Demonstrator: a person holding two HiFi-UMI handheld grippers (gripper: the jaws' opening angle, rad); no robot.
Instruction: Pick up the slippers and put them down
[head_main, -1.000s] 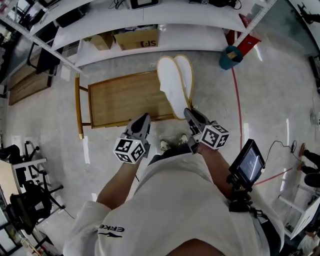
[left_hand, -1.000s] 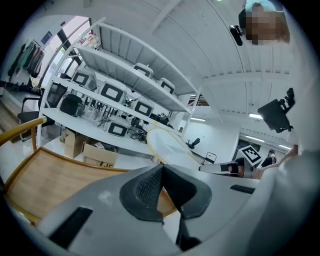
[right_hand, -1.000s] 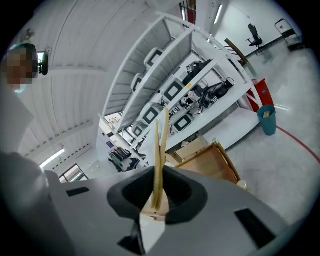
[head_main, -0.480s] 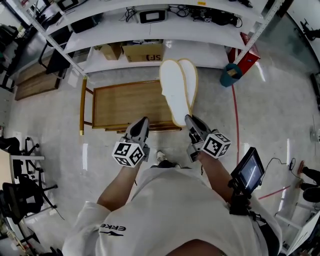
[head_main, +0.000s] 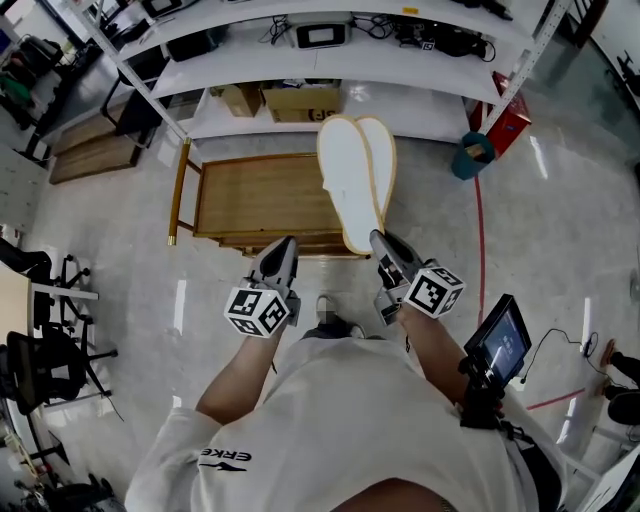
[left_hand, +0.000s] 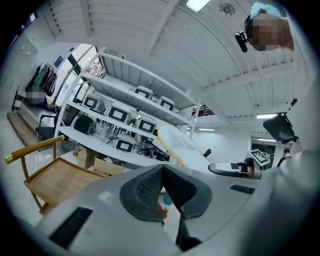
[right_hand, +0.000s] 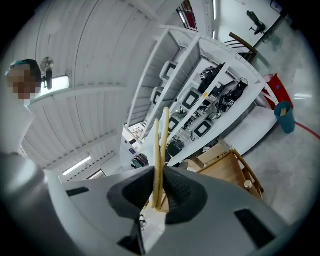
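Over grey floor (head_main: 540, 230), right claw (head_main: 384, 244) clamps the slippers' (head_main: 355, 180) near end; left claw (head_main: 282, 250) closed, empty.

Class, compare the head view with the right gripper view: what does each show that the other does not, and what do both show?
Only the head view shows the left gripper, a small screen at the person's hip and black office chairs.

Only the right gripper view shows the fingers pressed on the edges of the two slippers, plus a ceiling light.

Both show the slippers held up by the right gripper, the wooden bench, the white shelves and the blue bin.
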